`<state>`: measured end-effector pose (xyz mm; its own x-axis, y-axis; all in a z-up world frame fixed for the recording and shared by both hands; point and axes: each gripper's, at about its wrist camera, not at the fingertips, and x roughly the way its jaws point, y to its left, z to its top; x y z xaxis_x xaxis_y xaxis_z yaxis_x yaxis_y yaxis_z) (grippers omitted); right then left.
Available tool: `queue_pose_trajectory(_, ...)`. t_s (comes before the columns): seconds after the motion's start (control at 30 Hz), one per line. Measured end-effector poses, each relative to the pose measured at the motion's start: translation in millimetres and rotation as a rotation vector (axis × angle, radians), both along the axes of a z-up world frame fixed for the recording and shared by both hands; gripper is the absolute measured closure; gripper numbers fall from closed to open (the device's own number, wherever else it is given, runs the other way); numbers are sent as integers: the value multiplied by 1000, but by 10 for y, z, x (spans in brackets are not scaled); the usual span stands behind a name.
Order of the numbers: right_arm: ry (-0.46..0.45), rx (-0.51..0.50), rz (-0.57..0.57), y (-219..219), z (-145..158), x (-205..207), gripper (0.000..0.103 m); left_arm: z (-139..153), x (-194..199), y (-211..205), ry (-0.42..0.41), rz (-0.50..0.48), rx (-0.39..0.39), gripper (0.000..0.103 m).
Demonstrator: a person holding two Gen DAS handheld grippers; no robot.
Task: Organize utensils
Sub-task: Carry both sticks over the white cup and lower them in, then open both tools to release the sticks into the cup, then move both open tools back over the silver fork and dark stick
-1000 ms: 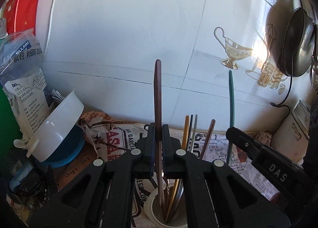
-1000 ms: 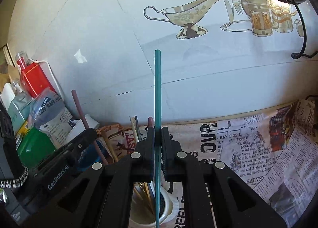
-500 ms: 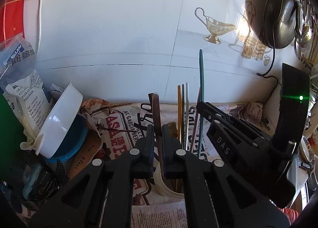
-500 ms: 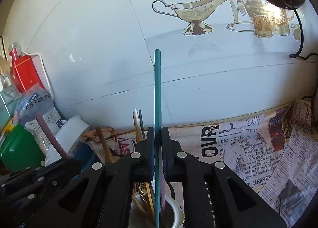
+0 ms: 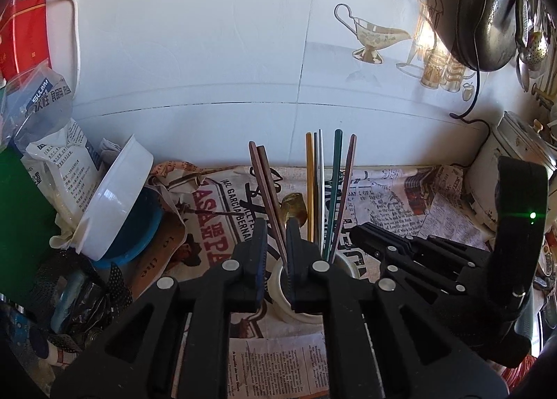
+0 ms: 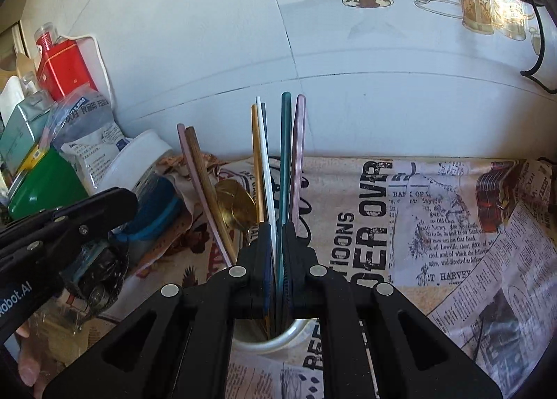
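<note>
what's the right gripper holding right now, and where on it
The right gripper is shut on the teal chopstick, gripping low on its shaft, with the lower end down in the white cup.

Newspaper-covered counter (image 6: 435, 225) carries white cup (image 6: 296, 333), probably a blue bowl (image 5: 139, 225)

Your left wrist camera looks steeply down, close over the white cup (image 5: 278, 289) of chopsticks, facing the tiled wall (image 5: 209, 51). Your right one does likewise from just beside it; both share the cup (image 6: 278, 338), the newspaper (image 6: 435, 225) and the wall.
</note>
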<state>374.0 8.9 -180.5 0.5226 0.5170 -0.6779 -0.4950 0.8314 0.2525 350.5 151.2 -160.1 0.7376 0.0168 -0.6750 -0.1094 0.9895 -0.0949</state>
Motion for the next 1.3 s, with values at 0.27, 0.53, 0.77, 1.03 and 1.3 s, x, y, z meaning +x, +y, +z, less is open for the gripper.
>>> queue_pose_trajectory(0.27, 67, -51, 89, -278, 238, -109, 97, 75, -183, -204, 17, 33, 3, 82)
queue_pose_trajectory(0.53, 48, -75, 137, -662, 446, -284, 82, 150, -373, -530, 24, 59, 14, 60)
queue_pose_trajectory(0.77, 33, -118, 128, -1089, 469, -348, 81, 86, -414, -944, 49, 44, 14, 57)
queue_pose_trajectory(1.03, 92, -232, 78, -1595, 131, -288, 81, -195, -315, -1435, 136, -11, -5, 56)
queue_pose_trajectory(1.3, 255, -325, 56, -1882, -578, -306, 81, -620, -262, -1717, 251, -54, -2, 56)
